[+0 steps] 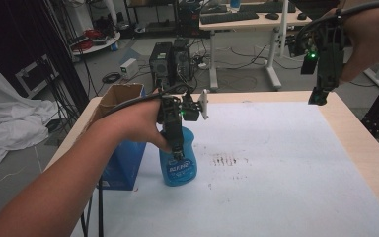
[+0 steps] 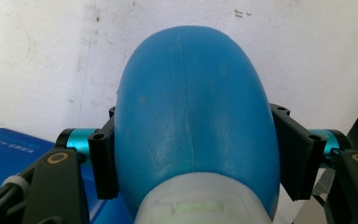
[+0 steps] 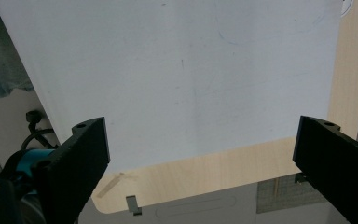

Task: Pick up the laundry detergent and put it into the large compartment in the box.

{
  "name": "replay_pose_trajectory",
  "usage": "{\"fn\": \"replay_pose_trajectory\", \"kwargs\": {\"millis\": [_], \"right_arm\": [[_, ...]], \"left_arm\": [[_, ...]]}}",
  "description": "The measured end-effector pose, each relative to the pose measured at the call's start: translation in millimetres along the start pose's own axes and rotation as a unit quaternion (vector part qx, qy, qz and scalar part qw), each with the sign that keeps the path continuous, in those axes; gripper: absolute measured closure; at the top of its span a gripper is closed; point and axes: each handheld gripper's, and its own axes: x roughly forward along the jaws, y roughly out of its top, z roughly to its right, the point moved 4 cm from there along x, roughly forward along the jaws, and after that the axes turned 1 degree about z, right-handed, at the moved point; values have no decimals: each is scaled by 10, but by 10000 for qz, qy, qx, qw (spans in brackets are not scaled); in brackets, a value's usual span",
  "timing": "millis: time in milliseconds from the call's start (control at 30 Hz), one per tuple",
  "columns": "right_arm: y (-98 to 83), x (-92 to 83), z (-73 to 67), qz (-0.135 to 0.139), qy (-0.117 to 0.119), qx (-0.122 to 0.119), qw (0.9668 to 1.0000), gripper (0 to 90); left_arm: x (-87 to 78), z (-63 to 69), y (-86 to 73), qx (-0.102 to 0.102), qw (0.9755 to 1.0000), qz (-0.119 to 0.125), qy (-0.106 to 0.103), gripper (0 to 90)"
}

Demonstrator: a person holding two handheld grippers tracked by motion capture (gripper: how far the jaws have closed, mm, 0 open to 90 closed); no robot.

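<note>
A blue plastic bottle (image 1: 178, 164) with a printed label stands on the white sheet (image 1: 276, 163) at the table's left-centre. My left gripper (image 1: 178, 154) comes down on it from above and is shut on its body. In the left gripper view the bottle (image 2: 193, 121) bulges between the two black jaws, which press its sides, with its pale neck (image 2: 191, 203) at the bottom. My right gripper (image 1: 319, 97) hangs high over the table's far right edge, open. In the right gripper view its gripper (image 3: 200, 154) has wide-apart jaws with nothing between them, over the white sheet (image 3: 182, 74).
An open cardboard box (image 1: 121, 96) with a blue front panel (image 1: 123, 165) stands at the table's left edge, just left of the bottle. Dark smudges (image 1: 224, 160) mark the sheet right of the bottle. Bare wood (image 1: 360, 143) borders the sheet. Desks and cables lie beyond the table.
</note>
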Motion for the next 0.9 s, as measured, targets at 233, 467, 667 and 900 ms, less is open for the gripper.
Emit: {"fn": "replay_pose_trajectory", "kwargs": {"millis": [233, 467, 667, 900], "right_arm": [[-12, 8, -3, -10, 3, 31, 10000, 27], [-14, 9, -5, -1, 6, 23, 10000, 27], [-11, 9, -16, 1, 4, 19, 10000, 27], [-35, 5, -16, 8, 10, 9, 10000, 27]], "left_arm": [[2, -16, 7, 27, 10000, -21, 90, 346], [-2, -18, 11, -50, 9999, -52, 113, 371], [-9, 1, 23, 25, 9999, -75, 147, 375], [-196, 57, -1, 18, 9999, -95, 63, 376]]}}
